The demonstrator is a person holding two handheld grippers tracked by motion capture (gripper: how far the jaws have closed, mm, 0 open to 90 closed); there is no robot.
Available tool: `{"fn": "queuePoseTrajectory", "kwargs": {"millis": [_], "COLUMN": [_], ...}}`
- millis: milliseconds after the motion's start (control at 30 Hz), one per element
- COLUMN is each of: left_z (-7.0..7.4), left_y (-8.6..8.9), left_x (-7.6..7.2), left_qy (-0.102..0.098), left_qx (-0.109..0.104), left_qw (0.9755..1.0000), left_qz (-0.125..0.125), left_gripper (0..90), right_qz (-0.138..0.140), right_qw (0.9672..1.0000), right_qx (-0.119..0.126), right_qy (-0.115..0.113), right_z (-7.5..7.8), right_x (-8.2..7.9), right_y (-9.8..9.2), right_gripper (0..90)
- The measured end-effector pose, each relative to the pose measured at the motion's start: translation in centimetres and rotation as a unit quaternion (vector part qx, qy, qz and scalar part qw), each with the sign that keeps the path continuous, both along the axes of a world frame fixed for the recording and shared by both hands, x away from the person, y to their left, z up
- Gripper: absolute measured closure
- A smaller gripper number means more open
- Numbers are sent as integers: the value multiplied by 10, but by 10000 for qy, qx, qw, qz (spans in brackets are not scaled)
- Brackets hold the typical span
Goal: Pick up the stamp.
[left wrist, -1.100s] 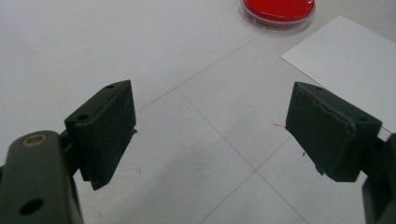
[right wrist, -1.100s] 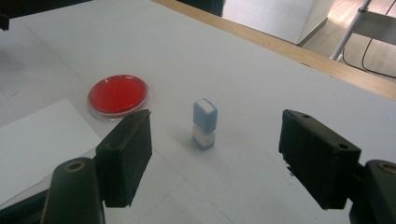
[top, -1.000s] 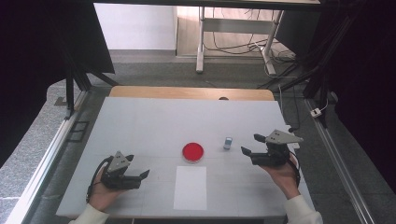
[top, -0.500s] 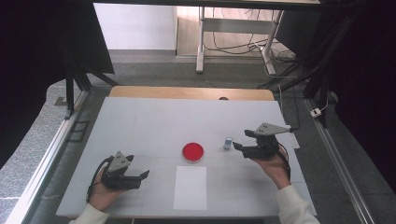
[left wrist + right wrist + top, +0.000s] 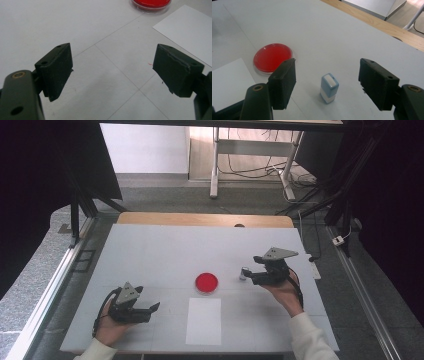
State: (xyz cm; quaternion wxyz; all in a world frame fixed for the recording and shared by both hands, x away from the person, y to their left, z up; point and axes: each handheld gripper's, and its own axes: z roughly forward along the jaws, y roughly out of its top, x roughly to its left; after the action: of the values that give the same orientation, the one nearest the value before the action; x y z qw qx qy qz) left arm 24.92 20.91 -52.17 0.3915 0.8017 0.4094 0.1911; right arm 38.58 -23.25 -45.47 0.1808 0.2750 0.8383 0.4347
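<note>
**Small blue stamp stands between spread right jaws**

The small blue-and-white stamp stands upright on the white tabletop, its white top face tilted toward the camera in the right gripper view. In the high view the stamp sits at about 3 o'clock from the red dish, near it but apart from it. The right gripper reaches toward the stamp from the 3 o'clock side in the high view; its jaws stand spread on either side of the stamp and have just been closing a little, with clear gaps to both pads, so nothing is pinched yet. In the high view the right gripper lies level over the tabletop in the person's right hand.

The red dish, round with a clear rim, rests near the middle of the tabletop; in the right gripper view it lies at about 10 o'clock from the stamp. A white sheet of paper lies flat just at 6 o'clock from the dish.

The left gripper rests low over the tabletop at about 8 o'clock from the dish, well apart from it, held in the left hand. In the left gripper view its jaws are spread wide with bare tabletop between them
</note>
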Motion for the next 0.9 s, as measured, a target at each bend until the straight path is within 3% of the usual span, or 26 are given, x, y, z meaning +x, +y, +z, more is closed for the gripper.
{"fn": "queuePoseTrajectory", "kwargs": {"millis": [467, 900], "left_z": [-1, -1], "left_y": [0, 1], "left_x": [0, 0], "left_qy": [14, 17], "left_qx": [13, 13], "left_qw": [10000, 10000], "left_qz": [17, 23], "left_gripper": [162, 162], "right_qz": [39, 17], "right_qw": [9997, 9993], "right_qx": [-78, -184], "right_qy": [241, 324], "right_z": [-14, -26], "right_x": [17, 24], "right_y": [5, 8], "right_gripper": [340, 379]}}
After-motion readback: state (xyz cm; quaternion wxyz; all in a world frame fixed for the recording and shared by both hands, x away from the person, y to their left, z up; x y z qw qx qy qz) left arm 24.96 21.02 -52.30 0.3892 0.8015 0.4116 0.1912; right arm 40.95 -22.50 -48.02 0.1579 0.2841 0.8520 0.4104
